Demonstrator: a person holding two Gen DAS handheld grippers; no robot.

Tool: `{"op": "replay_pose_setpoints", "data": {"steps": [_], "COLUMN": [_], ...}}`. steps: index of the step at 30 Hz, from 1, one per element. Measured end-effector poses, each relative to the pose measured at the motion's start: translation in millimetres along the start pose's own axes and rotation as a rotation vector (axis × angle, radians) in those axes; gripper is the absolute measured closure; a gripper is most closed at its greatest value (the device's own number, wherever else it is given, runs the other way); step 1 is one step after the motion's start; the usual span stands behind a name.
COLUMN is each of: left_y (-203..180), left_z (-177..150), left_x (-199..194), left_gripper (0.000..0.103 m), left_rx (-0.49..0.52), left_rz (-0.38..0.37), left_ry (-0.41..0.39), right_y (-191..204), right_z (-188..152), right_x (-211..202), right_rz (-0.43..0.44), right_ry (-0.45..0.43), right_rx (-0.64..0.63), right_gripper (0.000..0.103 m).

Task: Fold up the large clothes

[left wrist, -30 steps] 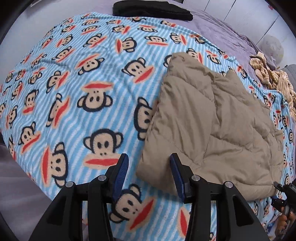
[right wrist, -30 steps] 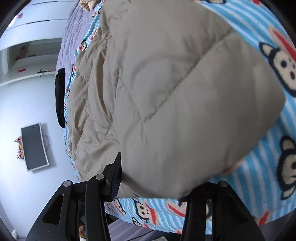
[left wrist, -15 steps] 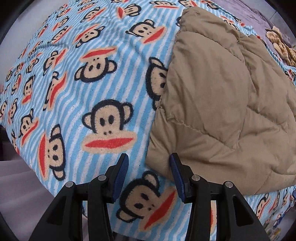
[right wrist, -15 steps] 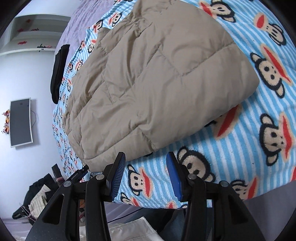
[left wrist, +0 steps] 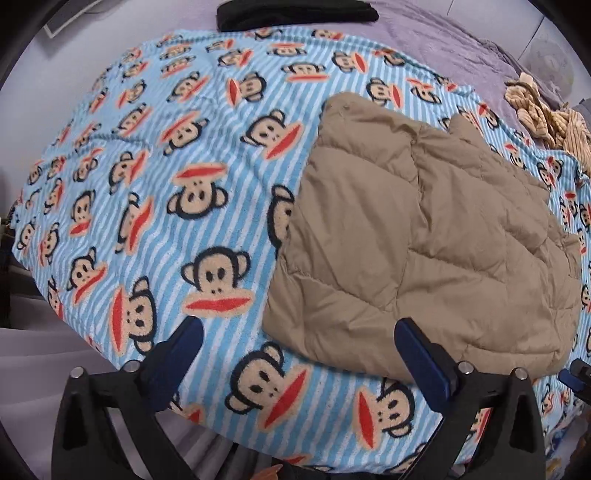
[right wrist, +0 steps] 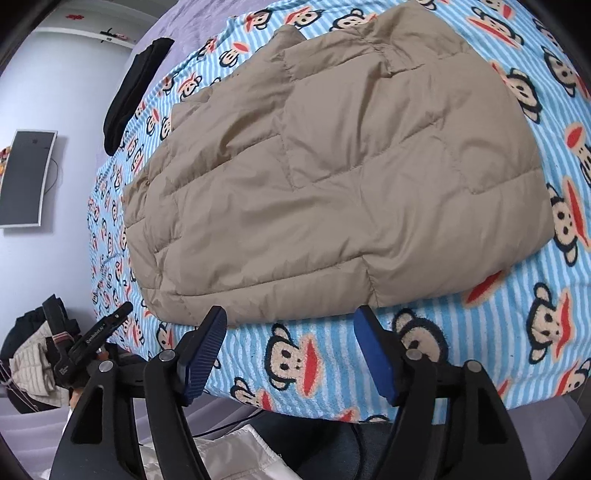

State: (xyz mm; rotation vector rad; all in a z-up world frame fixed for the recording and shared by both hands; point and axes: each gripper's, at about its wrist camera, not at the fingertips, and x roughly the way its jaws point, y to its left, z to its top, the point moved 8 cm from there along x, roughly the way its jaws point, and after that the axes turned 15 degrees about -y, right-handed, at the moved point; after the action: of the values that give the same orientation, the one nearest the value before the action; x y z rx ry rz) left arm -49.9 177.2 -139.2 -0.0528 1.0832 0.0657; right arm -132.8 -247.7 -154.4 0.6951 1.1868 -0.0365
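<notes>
Home bedroom, monkey blanket (left wrist: 155,155) (bed), wall TV (right wrist: 24,177)

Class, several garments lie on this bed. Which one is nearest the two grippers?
The tan quilted jacket, folded just ahead of both; the black garment and striped clothes lie at the bed's far side.

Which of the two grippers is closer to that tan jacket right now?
Hard to call. The right gripper hangs open by the jacket's near edge; the left gripper hangs open at its corner. Neither touches it.

Left claw (left wrist: 298,341) and right claw (right wrist: 290,332): black triangular frames, silver rivets, ribbed dark-blue finger pads (right wrist: 202,349).
</notes>
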Motion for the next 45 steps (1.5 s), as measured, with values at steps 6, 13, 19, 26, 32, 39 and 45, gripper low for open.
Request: {"op": "replay_pose_setpoints", "data": {"steps": [6, 13, 19, 26, 32, 39, 45], "left_y": [-6.8, -19.7, -30.0, -43.9, -46.4, -30.0, -3.0], "left_z": [5.8, 12.9, 16.0, 15.0, 12.2, 17.6, 38.0], "left_x": [-3.9, -4.8, -8.6, -22.6, -25.5, 11.4, 53.2], "left_gripper": [0.0, 0.0, 0.0, 0.0, 0.0, 0.0, 0.0], "left_rx": [0.016, 0.054, 0.067, 0.051, 0.044, 0.082, 0.132], "left_rz": [0.015, 0.025, 0.038, 0.043, 0.033, -0.054, -0.18], "left_ry": [-0.011, -0.01, -0.008, -0.011, -0.007, 0.036, 0.079], "right_y": [2.9, 5.1, 0.0, -0.8, -1.2, 17.9, 43.4], "right_z": [7.1, 17.6, 25.2, 34.6, 27.7, 14.7, 0.4], "right_x": [-5.2, -10.7, -17.7, -21.9, -3.5, 13.8, 33.4], "right_rz": [-0.003, -0.155, -0.172, -0.159, -0.112, -0.121, -0.142], "right_ry": [-0.011, -0.109, -0.149, -0.161, -0.027, 0.018, 0.017], "right_rx": [-0.037, -0.19, -0.187, -0.224, -0.22, -0.223, -0.148], "right_gripper": [0.02, 0.016, 0.016, 0.016, 0.016, 0.016, 0.016]}}
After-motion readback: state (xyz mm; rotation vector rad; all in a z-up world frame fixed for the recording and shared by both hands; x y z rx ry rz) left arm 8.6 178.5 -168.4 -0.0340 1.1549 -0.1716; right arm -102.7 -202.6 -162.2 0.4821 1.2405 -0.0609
